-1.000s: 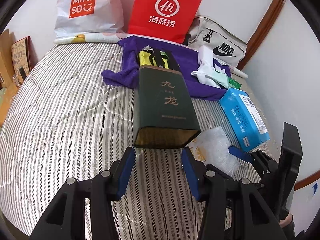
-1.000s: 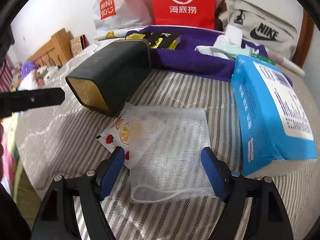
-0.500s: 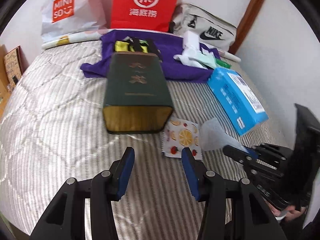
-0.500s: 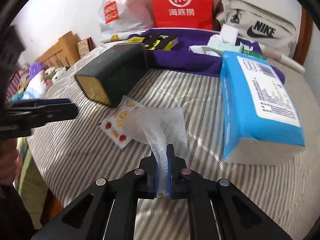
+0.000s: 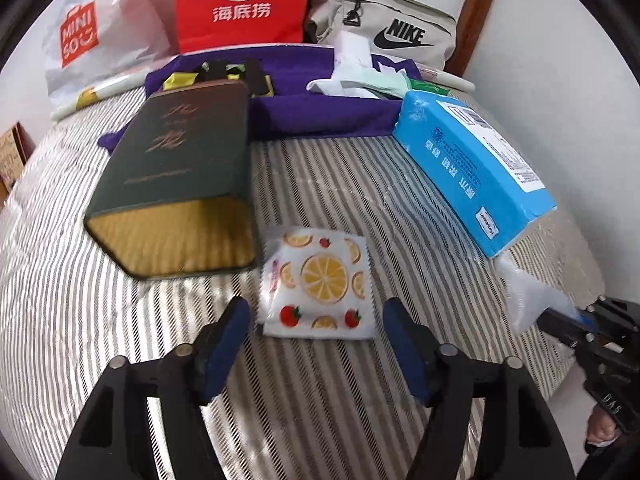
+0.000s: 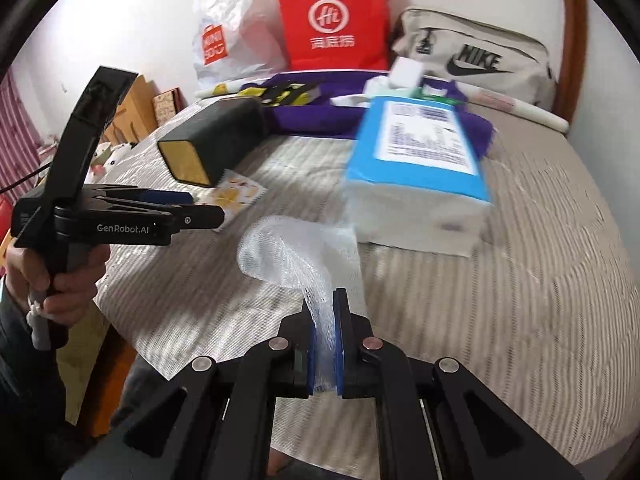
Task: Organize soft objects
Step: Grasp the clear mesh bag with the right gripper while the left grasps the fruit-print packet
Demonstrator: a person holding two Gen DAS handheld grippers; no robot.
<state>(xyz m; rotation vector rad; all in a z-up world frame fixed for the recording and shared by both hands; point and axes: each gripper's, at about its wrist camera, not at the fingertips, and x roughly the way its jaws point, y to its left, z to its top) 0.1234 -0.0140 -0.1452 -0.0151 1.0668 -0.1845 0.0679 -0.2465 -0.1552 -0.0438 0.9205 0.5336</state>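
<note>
Striped bed (image 5: 400, 216): fruit-print sachet (image 5: 318, 286) lies flat at lower centre, framed by my left tool (image 5: 316, 318), whose jaws have just been widening. My right tool (image 6: 324, 320), at the frame's right edge, pinches white mesh (image 6: 296, 256).

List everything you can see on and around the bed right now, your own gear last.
Dark green rectangular tin: one, gold end, lying on the striped bed.
Fruit-print flat packet: one, white with oranges, beside the tin's end.
Blue plastic tissue pack: one, right side of bed.
White mesh cloth: one, lifted off the bed.
Purple cloth: one, spread at the far end, small items on it.
Red paper bag: one, against the wall.
White plastic shopping bag: one, left of the red one.
Beige Nike bag: one, right of the red one.
Left gripper: jaws just opening, astride the packet.
Right gripper: jaws shut on the mesh.
</note>
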